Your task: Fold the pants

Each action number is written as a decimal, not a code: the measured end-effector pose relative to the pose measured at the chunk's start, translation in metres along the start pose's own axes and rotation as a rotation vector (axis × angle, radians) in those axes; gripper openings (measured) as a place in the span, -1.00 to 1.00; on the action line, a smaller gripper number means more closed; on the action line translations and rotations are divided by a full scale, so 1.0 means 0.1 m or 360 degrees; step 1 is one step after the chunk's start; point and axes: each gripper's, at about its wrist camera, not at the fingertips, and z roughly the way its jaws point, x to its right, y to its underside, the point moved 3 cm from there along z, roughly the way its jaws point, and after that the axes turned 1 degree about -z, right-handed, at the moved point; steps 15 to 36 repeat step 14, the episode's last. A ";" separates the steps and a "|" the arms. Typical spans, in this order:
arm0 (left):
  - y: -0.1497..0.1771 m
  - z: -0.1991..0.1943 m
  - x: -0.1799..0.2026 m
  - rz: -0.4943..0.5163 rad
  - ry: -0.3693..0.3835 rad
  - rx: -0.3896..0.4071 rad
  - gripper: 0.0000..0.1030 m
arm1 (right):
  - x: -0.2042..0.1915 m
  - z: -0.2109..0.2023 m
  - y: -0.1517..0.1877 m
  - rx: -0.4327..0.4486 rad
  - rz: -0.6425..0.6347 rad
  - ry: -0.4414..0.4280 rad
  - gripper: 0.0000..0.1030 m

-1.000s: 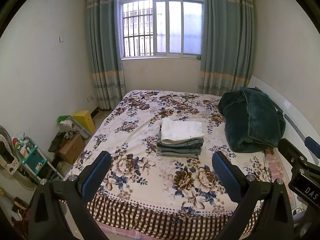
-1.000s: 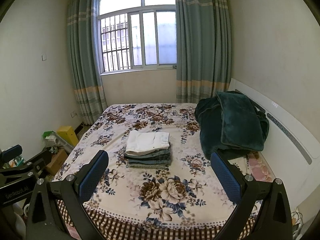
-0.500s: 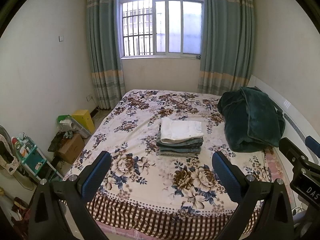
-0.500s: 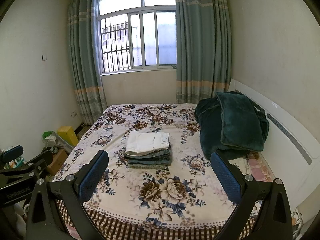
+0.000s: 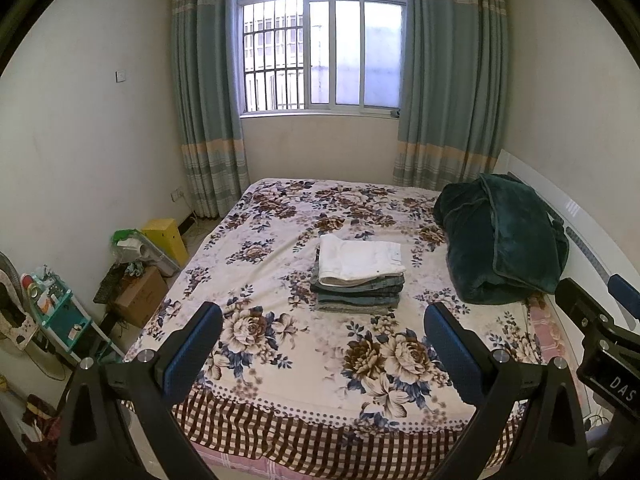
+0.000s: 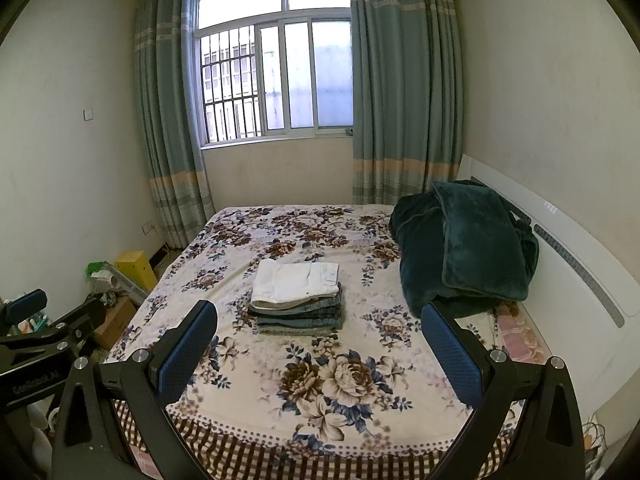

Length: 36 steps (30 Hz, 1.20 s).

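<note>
On the bed [image 5: 280, 360], folded pants stack [image 5: 358, 280] well beyond both claws, left claw [image 5: 324, 354] and right claw [image 6: 320, 354] wide open, empty

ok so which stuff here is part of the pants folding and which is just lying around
Job:
- stack of folded denim pants with white folded pants on top
- floral bedspread beneath them
- left tool and right tool, both open

Lying about:
- dark green plush blanket
- yellow box
- brown cardboard box
</note>
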 end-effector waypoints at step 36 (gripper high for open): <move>0.02 0.01 0.03 -0.0004 -0.0001 -0.0005 1.00 | 0.06 0.02 0.05 -0.0005 0.0008 0.0004 1.00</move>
